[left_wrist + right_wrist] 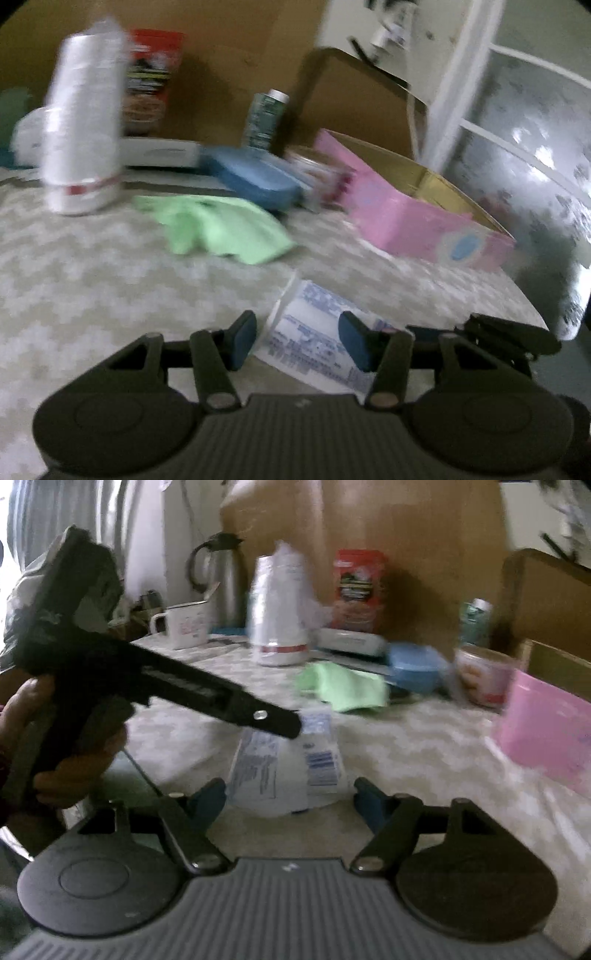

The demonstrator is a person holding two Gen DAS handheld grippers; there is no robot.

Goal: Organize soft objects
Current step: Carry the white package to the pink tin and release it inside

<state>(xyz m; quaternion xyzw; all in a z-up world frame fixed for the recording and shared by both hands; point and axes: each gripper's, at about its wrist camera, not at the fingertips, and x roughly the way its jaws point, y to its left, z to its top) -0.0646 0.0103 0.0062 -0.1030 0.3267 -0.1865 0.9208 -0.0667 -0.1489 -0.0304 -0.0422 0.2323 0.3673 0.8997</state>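
A white soft packet with blue print (310,328) (284,771) lies flat on the patterned tablecloth (92,280). My left gripper (299,343) hovers low over one end of it, the blue pads standing on either side with a gap showing on the left, so it is open. In the right wrist view that left gripper (291,727) comes in from the left, held by a hand (22,709). My right gripper (290,803) is open wide around the packet's near end. A crumpled green cloth (218,229) (343,686) lies farther back.
An open pink box (406,221) (546,731) stands at the right. Behind the cloth are a blue lidded tub (255,177) (413,664), a wrapped stack of white cups (85,129) (280,616), a red canister (151,74), a green can (266,118), a mug (184,626) and a steel jug (221,579).
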